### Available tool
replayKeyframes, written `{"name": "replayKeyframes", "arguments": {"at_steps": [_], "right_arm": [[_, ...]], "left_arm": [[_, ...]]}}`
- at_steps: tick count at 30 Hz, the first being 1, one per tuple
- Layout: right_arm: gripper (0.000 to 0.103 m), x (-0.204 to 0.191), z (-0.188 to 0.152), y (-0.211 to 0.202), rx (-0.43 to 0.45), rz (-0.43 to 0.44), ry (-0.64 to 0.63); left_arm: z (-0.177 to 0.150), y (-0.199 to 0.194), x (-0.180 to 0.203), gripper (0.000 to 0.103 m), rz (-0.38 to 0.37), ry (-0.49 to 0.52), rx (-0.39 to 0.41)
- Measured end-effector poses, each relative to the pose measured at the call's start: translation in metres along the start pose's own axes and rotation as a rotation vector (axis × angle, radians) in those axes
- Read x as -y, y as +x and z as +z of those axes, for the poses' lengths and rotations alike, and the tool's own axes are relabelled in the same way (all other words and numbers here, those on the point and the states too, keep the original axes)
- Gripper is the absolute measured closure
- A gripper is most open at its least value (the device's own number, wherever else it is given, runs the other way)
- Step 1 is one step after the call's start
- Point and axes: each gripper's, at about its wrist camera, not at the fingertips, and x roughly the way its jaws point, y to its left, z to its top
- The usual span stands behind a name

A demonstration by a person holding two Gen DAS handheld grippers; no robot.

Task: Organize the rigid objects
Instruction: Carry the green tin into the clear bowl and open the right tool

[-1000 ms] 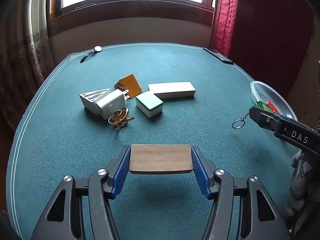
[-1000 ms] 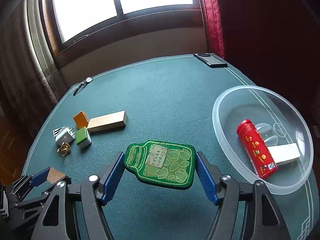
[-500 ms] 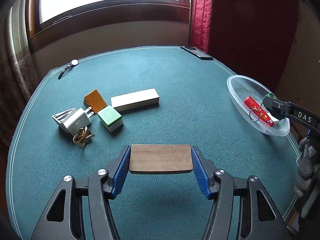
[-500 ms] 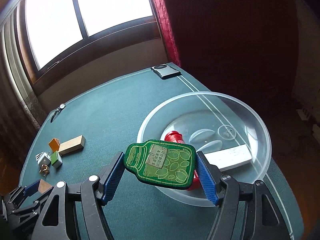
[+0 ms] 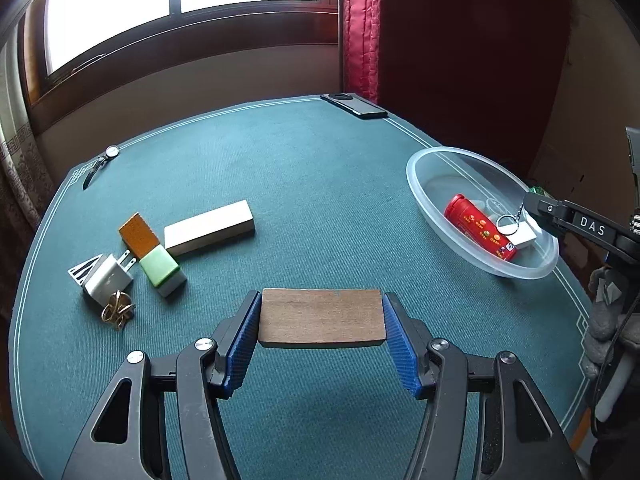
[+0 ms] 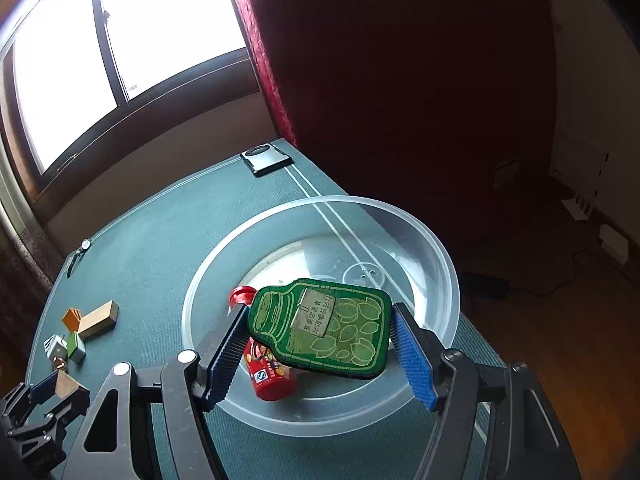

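Observation:
My left gripper (image 5: 321, 314) is shut on a flat brown wooden plate (image 5: 322, 322), held level above the green table, left of the clear bowl (image 5: 424, 200). My right gripper (image 6: 320, 308) is over the clear bowl (image 6: 400, 216), shut on a green bottle-shaped plaque (image 6: 332, 328) that sits skewed between the pads. Its key ring (image 5: 506, 224) dangles over the bowl. In the bowl lie a red bottle (image 6: 272, 376) and a white block (image 5: 520, 234); the plaque hides that block in the right wrist view.
At the table's left lie a long wooden block (image 5: 210, 228), an orange block (image 5: 138, 234), a green-topped block (image 5: 162, 270), a white charger (image 5: 108, 280) and a gold ring puzzle (image 5: 118, 310). A phone (image 5: 354, 106) and a watch (image 5: 100, 160) lie at the far edge.
My right gripper has carried the green plaque rightward from beside the bowl to above it, and the plaque now sits skewed. The left gripper has swung right with the wooden plate still held.

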Motion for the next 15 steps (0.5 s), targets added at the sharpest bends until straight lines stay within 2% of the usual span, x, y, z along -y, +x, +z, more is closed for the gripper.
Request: {"name": "replayKeyframes", "arguments": {"at_steps": [8, 15], "right_arm": [[0.030, 0.020, -0.007, 0.022, -0.053, -0.031, -0.002], [0.029, 0.021, -0.010, 0.023, -0.048, -0.022, -0.030]], "left_arm": [[0.012, 0.007, 0.022, 0.042, -0.015, 0.039, -0.004], [0.021, 0.015, 0.040, 0.042, -0.034, 0.067, -0.009]]}}
